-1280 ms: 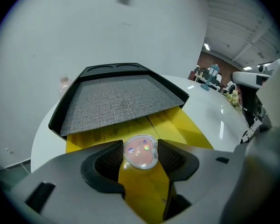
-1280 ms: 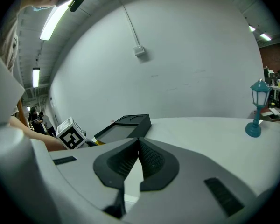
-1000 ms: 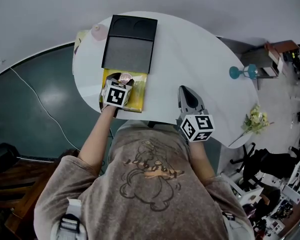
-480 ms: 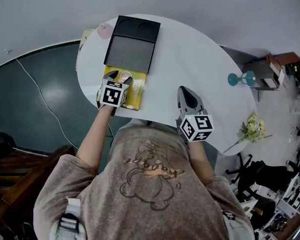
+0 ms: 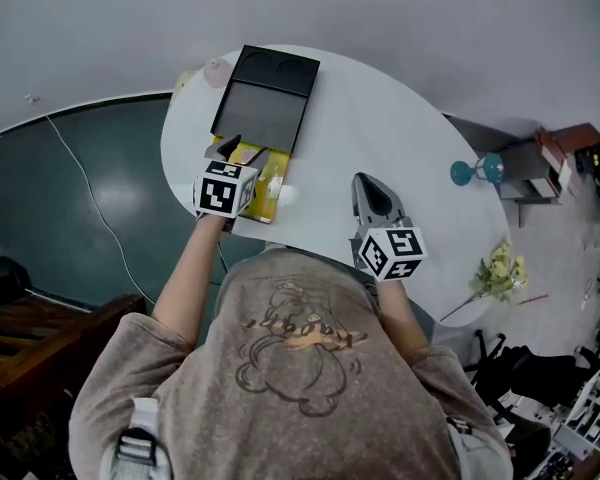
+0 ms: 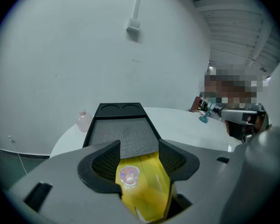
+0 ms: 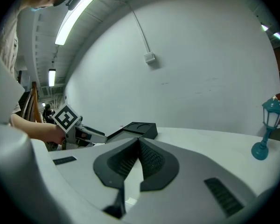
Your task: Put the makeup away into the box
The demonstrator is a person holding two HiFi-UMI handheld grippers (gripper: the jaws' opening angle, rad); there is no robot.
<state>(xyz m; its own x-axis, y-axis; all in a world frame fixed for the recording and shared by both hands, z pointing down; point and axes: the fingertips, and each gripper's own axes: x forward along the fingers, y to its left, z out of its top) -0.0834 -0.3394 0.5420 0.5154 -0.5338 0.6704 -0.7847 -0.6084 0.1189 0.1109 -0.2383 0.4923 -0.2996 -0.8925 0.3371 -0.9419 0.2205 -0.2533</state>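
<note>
A black box (image 5: 265, 108) with a grey mesh floor lies open at the table's far left; it also shows in the left gripper view (image 6: 123, 132) and the right gripper view (image 7: 139, 127). My left gripper (image 5: 237, 150) hangs just in front of it, its jaws (image 6: 137, 146) closed on a yellow packet (image 6: 147, 185) with a small round pinkish mark; the packet (image 5: 263, 180) is lifted and tilted. A small white round thing (image 5: 288, 195) lies on the table beside it. My right gripper (image 5: 368, 183) is shut and empty (image 7: 139, 140) near the front edge.
A pink bottle (image 5: 217, 71) stands left of the box's far end. A teal lamp (image 7: 268, 125) stands at the table's right. The white table (image 5: 380, 118) is bare between box and lamp. The person's torso fills the near side.
The left gripper has risen with the yellow packet, which now looks narrower and tilted. A white round thing now shows beside it. The right gripper has barely moved.
</note>
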